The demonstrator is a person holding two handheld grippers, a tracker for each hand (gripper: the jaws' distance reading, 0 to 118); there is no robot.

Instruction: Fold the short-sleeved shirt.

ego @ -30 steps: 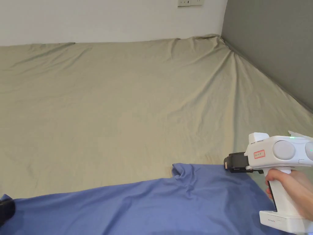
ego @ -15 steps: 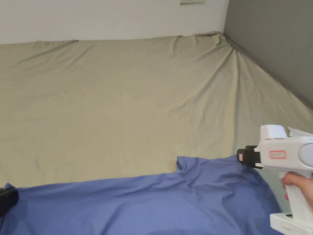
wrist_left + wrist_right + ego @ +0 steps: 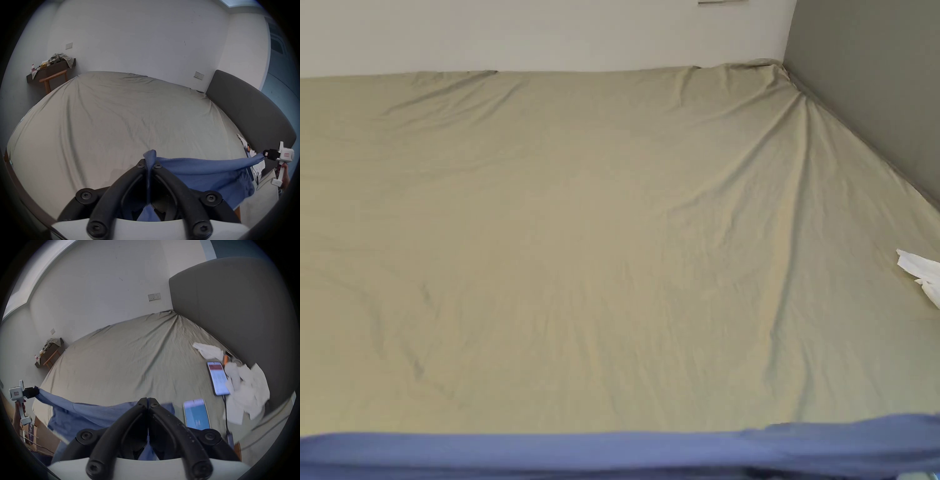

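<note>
The blue short-sleeved shirt [image 3: 612, 447] stretches as a taut band along the bed's near edge, at the bottom of the head view. In the left gripper view my left gripper [image 3: 149, 164] is shut on one end of the shirt [image 3: 203, 168], with a tuft of cloth poking up past the tips. Far right in that view, my right gripper [image 3: 263, 153] pinches the other end. In the right gripper view its jaws [image 3: 148, 401] are pressed together with blue shirt cloth [image 3: 90, 412] under and between them. The left gripper [image 3: 36, 391] holds the far corner there.
An olive sheet [image 3: 600, 237] covers the bed, with a grey headboard [image 3: 862, 94] on the right. Two phones [image 3: 218, 378] [image 3: 196, 413], a cable and white tissues [image 3: 209, 350] lie by the headboard. A cluttered wooden side table [image 3: 53, 71] stands at the far wall.
The shirt lay spread on the bed with the right gripper at its edge. Now it is pulled back toward the near edge and stretched, and the right gripper has left the head view.
</note>
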